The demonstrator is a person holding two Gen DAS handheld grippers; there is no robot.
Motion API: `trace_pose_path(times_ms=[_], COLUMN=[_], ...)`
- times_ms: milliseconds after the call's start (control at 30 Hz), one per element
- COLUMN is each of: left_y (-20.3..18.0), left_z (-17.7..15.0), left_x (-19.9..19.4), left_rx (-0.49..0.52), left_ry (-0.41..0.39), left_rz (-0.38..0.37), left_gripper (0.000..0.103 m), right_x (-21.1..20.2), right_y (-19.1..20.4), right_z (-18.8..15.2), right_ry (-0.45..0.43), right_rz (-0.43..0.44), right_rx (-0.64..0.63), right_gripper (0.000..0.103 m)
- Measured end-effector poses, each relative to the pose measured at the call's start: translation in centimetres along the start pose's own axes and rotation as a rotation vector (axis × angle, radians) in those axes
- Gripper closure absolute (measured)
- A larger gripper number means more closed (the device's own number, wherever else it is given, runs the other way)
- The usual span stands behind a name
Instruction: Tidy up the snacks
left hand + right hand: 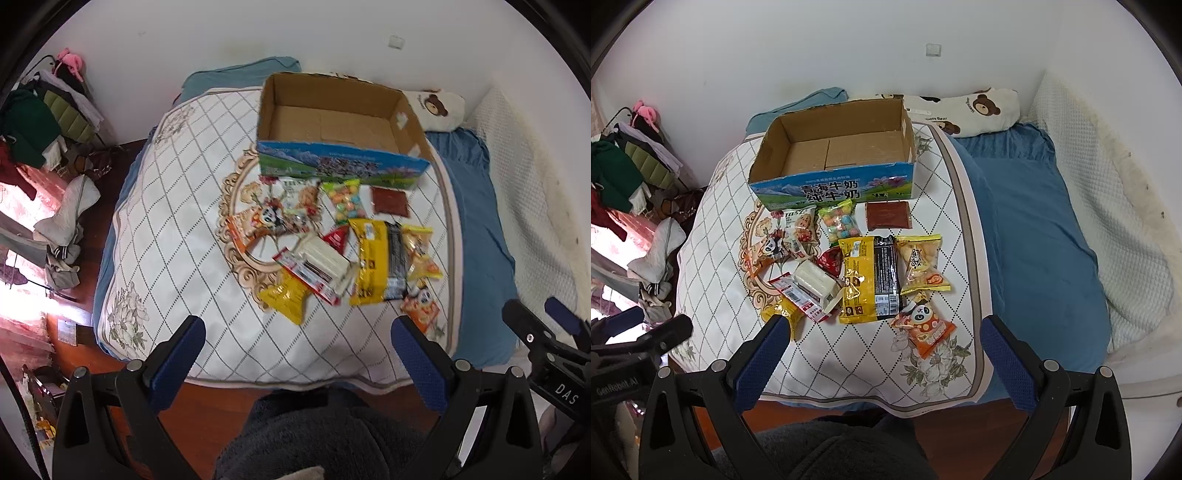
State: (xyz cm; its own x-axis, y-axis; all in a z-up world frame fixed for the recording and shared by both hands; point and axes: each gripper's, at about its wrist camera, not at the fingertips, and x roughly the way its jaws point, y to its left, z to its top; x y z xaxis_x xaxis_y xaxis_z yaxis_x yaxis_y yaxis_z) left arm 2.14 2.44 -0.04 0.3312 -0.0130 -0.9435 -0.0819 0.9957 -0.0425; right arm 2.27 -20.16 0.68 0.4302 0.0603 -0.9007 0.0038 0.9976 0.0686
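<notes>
Snacks lie in a loose heap on the quilted white bedspread (713, 295), ahead of both claws and untouched by either. The left claw (297, 328) hangs above the near edge of the bed, its blue-padded fingers (177, 358) spread wide with nothing between them. The right claw (882, 328) hovers the same way, spread and holding nothing, just beside the left one; each shows at the edge of the other's view.

Straight ahead of the right claw sits a big yellow-and-black bag (870, 278). An orange panda packet (925, 326) lies nearest its right finger, a pale yellow pouch (921, 267) just past that. Toward its left finger are a white block in a red-edged wrapper (809, 291) and a yellow packet (783, 314). Farther on come a bag of coloured sweets (842, 221), a flat dark-red packet (888, 216) and a cookie packet (799, 227).

Beyond the heap stands an open cardboard box (831, 184) with a blue printed front, nothing inside it.

Right of the bedspread runs a blue sheet (1034, 221), with a bear-print pillow (979, 109) by the white wall. Left of the claws, clothes (40, 118) pile up over a dark wood floor (960, 424).
</notes>
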Motion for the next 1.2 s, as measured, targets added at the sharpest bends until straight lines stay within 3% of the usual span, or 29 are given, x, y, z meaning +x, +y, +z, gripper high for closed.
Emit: trace_pose_path(times_ms=[133, 200, 367, 433, 500, 567, 667, 800, 833, 933, 1000, 1033, 1100, 1200], left_y=[0.7, 1.2, 2.4, 2.6, 2.8, 3.0, 2.6, 1.2, 0.8, -0.3, -0.7, -0.8, -0.8, -1.2], left_z=[1.4, 2.0, 2.7, 3.0, 3.2, 3.2, 3.6, 4.5, 4.6, 4.4, 4.3, 4.3, 4.3, 4.9], left_x=[2.8, 5.2, 12.9, 16.2, 19.1, 21.4, 24.1, 28.1, 29.5, 32.9, 33.9, 34.0, 33.6, 32.4], left_rx=[0.001, 0.000, -0.103, -0.159, -0.234, -0.353, -0.509, -0.598, -0.602, -0.591, -0.548, -0.517, -0.446, -0.199], left_ry=[0.006, 0.054, 0.240, 0.291, 0.334, 0.387, 0.419, 0.502, 0.529, 0.597, 0.600, 0.597, 0.577, 0.539], left_rz=[0.062, 0.101, 0.018, 0.020, -0.001, -0.082, -0.240, -0.318, -0.321, -0.306, -0.281, -0.284, -0.289, -0.238], left_gripper=[0.000, 0.000, 0.000, 0.002, 0.010, 0.021, 0.025, 0.025, 0.025, 0.041, 0.052, 0.052, 0.052, 0.052], right_x=[3.7, 6.1, 14.6, 18.0, 20.5, 22.4, 24.8, 26.2, 26.5, 26.8, 27.0, 27.1, 27.1, 27.8], right_y=[-0.7, -0.9, -1.2, -1.3, -1.2, -1.0, -0.7, -1.3, -1.5, -1.9, -2.1, -2.1, -1.9, -0.9], right_z=[0.8, 1.2, 2.7, 3.2, 3.6, 3.8, 3.7, 3.2, 3.0, 2.7, 2.7, 2.7, 2.7, 3.0], right_ry=[0.017, 0.029, 0.096, 0.143, 0.171, 0.185, 0.206, 0.243, 0.251, 0.267, 0.271, 0.278, 0.286, 0.293], right_rz=[0.023, 0.021, 0.055, 0.069, 0.092, 0.108, 0.105, 0.084, 0.077, 0.048, 0.033, 0.023, 0.033, 0.030], right_rx=[0.033, 0.038, 0.056, 0.065, 0.065, 0.059, 0.045, 0.061, 0.069, 0.080, 0.091, 0.101, 0.119, 0.102], right_gripper=[0.000, 0.000, 0.000, 0.000, 0.001, 0.005, 0.016, 0.018, 0.018, 0.018, 0.018, 0.018, 0.018, 0.018])
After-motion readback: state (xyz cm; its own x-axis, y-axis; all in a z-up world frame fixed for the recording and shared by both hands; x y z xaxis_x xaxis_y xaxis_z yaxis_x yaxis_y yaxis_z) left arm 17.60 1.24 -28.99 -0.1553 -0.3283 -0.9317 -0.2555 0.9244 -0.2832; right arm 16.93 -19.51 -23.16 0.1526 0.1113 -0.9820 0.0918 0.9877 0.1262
